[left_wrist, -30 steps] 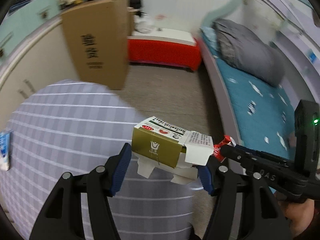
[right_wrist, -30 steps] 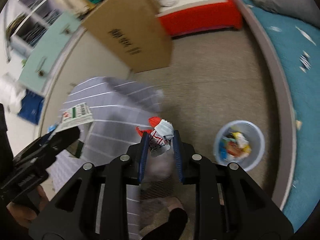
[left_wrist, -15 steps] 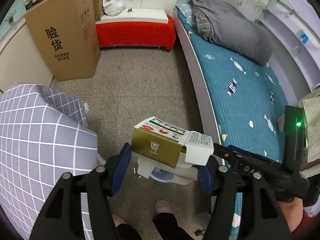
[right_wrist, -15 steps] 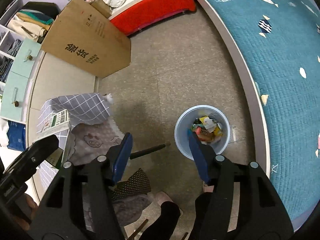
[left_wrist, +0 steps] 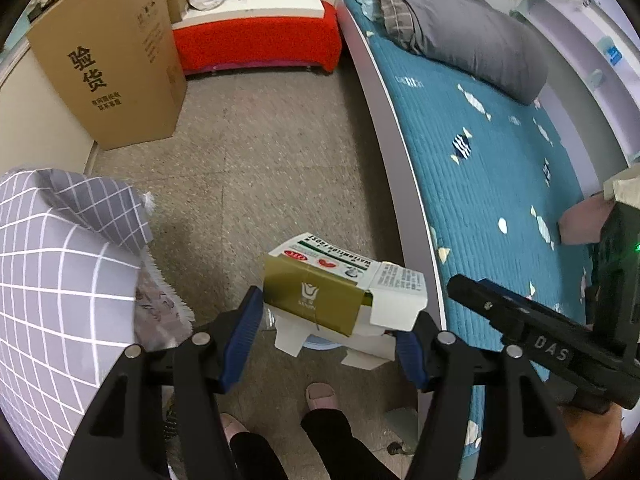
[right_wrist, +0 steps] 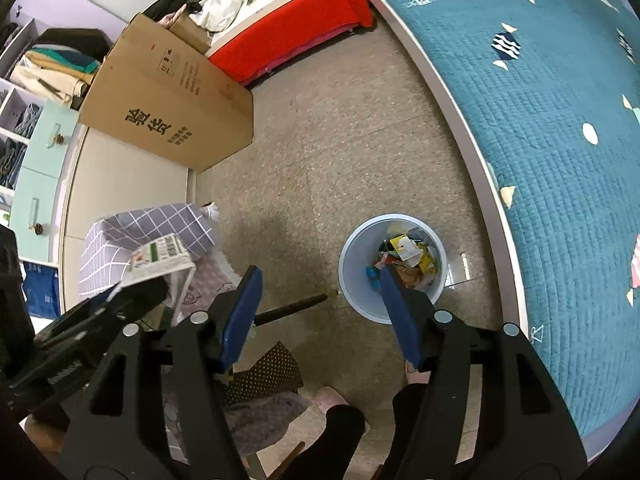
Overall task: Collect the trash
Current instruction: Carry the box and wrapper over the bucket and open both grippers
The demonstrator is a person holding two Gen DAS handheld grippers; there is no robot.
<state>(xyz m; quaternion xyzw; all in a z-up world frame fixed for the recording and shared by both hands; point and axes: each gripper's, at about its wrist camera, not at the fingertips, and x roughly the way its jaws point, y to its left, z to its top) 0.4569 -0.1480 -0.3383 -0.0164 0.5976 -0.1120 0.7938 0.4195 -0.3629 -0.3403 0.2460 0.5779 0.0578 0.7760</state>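
Crumpled olive-and-white carton (left_wrist: 332, 300), flaps torn open, clamped between the blue pads of the left tool (left_wrist: 328, 332), hanging above speckled grey floor (left_wrist: 256, 168). Right tool (right_wrist: 320, 312) just sprung wide, nothing between its pads, poised over a pale blue bin (right_wrist: 352, 280) full of wrappers beside the teal bed (right_wrist: 560, 160). Beyond, a tall cardboard box (left_wrist: 108, 68) and red-draped bench (left_wrist: 256, 44).
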